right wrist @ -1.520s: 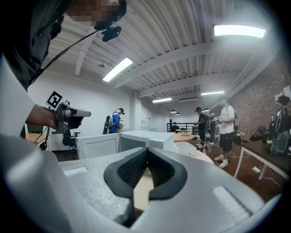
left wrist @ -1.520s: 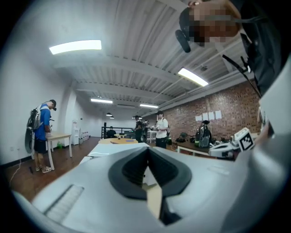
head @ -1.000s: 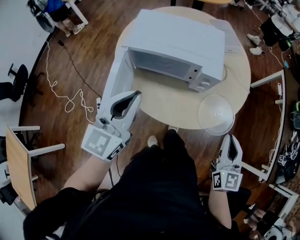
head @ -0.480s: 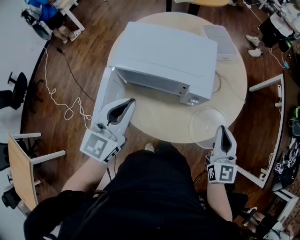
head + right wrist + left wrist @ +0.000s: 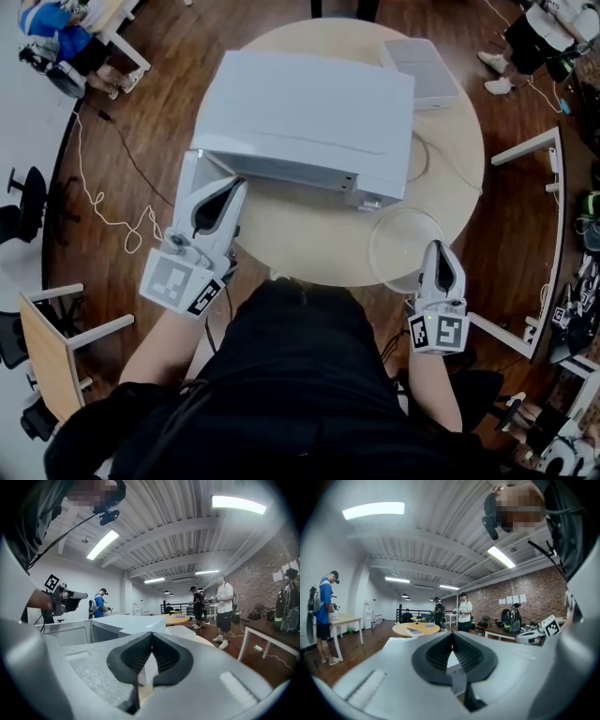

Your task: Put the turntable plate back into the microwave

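Observation:
The white microwave [image 5: 305, 112] stands on the round wooden table [image 5: 300, 248] with its door [image 5: 190, 183] swung open to the left. The clear glass turntable plate [image 5: 401, 246] lies flat on the table near the front right edge. My right gripper [image 5: 439, 247] is shut, its tips at the plate's right rim, with nothing between the jaws in the right gripper view [image 5: 151, 635]. My left gripper [image 5: 236, 185] is shut and empty, its tips by the lower corner of the open door. In the left gripper view the left gripper [image 5: 451, 635] points level across the room.
A flat white box [image 5: 424, 64] lies at the table's far right. A white cable [image 5: 101, 199] snakes over the floor on the left. Desks and chair frames [image 5: 525, 155] stand around the table. Several people stand in the room [image 5: 224, 605].
Both grippers have come forward toward the table. The right one has closed in on the plate's rim, the left one has moved up beside the open door. Both jaws stayed shut.

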A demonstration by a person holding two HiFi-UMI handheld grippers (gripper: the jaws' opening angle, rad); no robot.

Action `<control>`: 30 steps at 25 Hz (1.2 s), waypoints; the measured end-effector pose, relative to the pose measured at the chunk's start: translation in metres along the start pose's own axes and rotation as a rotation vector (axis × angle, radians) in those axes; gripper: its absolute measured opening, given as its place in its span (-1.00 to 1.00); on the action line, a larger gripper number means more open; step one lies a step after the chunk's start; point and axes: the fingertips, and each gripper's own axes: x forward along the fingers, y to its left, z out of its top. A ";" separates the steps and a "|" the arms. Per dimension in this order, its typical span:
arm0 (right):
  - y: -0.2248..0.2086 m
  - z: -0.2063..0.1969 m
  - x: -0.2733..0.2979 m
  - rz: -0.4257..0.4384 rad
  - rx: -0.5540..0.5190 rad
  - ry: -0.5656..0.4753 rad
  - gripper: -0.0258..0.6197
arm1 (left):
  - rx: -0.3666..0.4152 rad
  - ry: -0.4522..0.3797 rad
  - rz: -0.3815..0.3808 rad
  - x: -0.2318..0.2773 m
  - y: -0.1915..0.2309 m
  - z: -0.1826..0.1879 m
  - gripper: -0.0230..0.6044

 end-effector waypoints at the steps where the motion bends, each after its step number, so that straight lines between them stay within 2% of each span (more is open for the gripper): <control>1: -0.001 -0.001 0.002 -0.020 0.003 0.000 -0.92 | -0.007 0.007 -0.007 0.000 0.003 -0.001 -0.92; 5: 0.000 0.004 0.001 -0.093 0.032 -0.015 -0.92 | 0.001 -0.009 -0.054 -0.002 0.012 0.004 -0.92; 9: -0.001 0.004 0.001 -0.112 0.021 -0.011 -0.92 | -0.006 -0.029 -0.092 0.004 0.018 0.005 -0.92; 14: -0.023 -0.004 -0.017 -0.152 0.101 0.002 -0.92 | 0.011 -0.051 -0.139 0.002 0.020 0.017 -0.92; 18: -0.042 -0.041 -0.019 -0.181 0.104 0.053 -0.92 | 0.045 -0.093 -0.183 -0.001 0.023 0.029 -0.92; 22: -0.064 -0.104 -0.042 -0.238 0.226 0.145 -0.92 | 0.024 -0.098 -0.169 -0.007 0.031 0.024 -0.92; 24: -0.076 -0.130 -0.056 -0.304 0.255 0.188 -0.90 | 0.020 -0.099 -0.168 -0.005 0.034 0.024 -0.92; 25: -0.082 -0.140 -0.061 -0.339 0.252 0.211 -0.72 | 0.023 -0.100 -0.171 -0.003 0.034 0.026 -0.92; 27: -0.088 -0.157 -0.069 -0.380 0.260 0.250 -0.64 | 0.028 -0.097 -0.171 -0.001 0.035 0.027 -0.92; 30: -0.089 -0.169 -0.072 -0.391 0.283 0.272 -0.55 | 0.018 -0.090 -0.148 -0.005 0.042 0.022 -0.92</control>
